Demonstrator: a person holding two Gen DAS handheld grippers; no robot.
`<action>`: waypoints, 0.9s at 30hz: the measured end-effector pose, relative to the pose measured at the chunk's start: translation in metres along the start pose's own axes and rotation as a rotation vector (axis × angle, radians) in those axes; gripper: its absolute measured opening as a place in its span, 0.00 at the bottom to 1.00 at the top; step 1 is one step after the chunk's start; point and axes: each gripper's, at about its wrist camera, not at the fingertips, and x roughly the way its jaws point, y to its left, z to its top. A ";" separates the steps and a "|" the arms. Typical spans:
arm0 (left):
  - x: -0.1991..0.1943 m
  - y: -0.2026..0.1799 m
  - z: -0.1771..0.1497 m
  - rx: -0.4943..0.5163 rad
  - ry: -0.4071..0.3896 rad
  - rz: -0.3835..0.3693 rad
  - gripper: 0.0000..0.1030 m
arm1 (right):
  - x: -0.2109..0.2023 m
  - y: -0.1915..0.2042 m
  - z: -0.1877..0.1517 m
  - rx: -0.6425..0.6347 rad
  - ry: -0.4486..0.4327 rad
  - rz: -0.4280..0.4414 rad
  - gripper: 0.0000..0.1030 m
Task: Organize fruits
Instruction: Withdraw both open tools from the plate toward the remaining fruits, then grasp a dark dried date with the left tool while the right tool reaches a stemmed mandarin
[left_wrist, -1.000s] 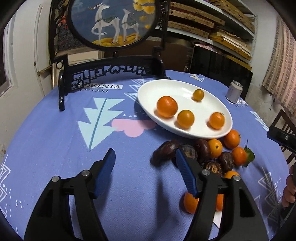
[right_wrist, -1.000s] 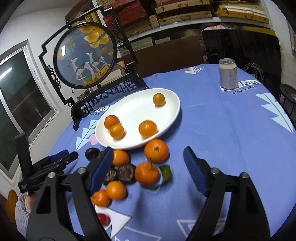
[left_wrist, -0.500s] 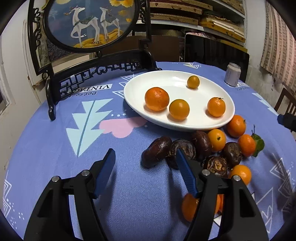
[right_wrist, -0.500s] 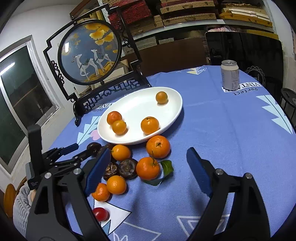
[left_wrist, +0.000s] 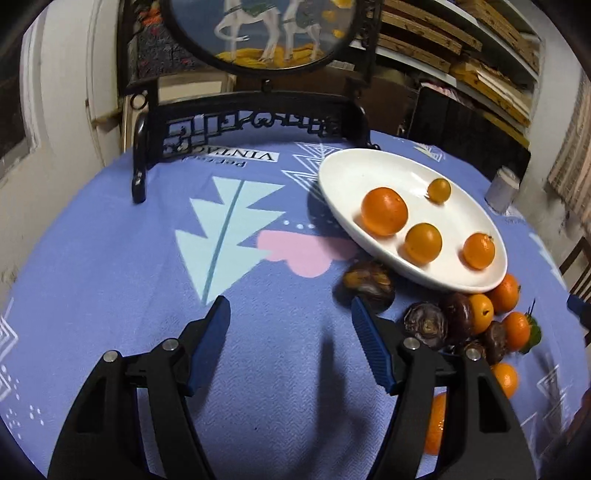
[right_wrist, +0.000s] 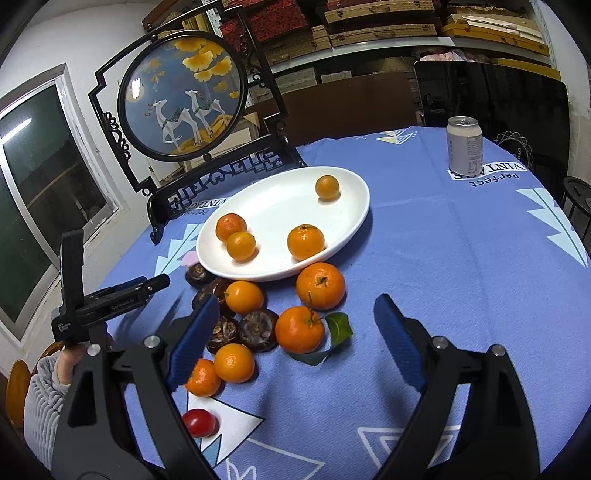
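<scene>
A white oval plate (left_wrist: 373, 162) (right_wrist: 280, 203) holds several oranges on the blue cloth. In front of it lies a loose heap of oranges (right_wrist: 320, 285) and dark wrinkled fruits (right_wrist: 258, 329) (left_wrist: 424, 325). One tangerine (right_wrist: 299, 329) in it has a green leaf. A red cherry tomato (right_wrist: 199, 422) lies nearest. My left gripper (left_wrist: 289, 306) (right_wrist: 147, 286) is open over bare cloth, its right fingertip just short of a dark fruit (left_wrist: 369, 284). My right gripper (right_wrist: 295, 306) stands wide open, low behind the heap and gripping nothing.
A round painted screen on a black carved stand (right_wrist: 184, 96) (left_wrist: 255, 122) rises behind the plate. A drink can (right_wrist: 464, 146) (left_wrist: 502, 184) stands at the far right. A person's hand in a grey sleeve (right_wrist: 62, 369) holds the left gripper.
The left gripper's view has swung left and dropped a little, so the plate and heap sit further right. The right gripper's jaws have spread slightly wider. The right hand has stayed put.
</scene>
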 end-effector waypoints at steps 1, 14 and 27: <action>0.001 -0.006 -0.001 0.030 0.000 0.002 0.66 | 0.000 0.000 0.000 0.000 0.001 0.000 0.85; 0.027 -0.045 0.010 0.141 0.041 -0.018 0.66 | 0.006 0.000 -0.001 0.002 0.011 -0.007 0.85; 0.028 -0.003 0.006 0.034 0.081 0.067 0.66 | 0.006 -0.003 -0.001 0.013 0.019 0.004 0.86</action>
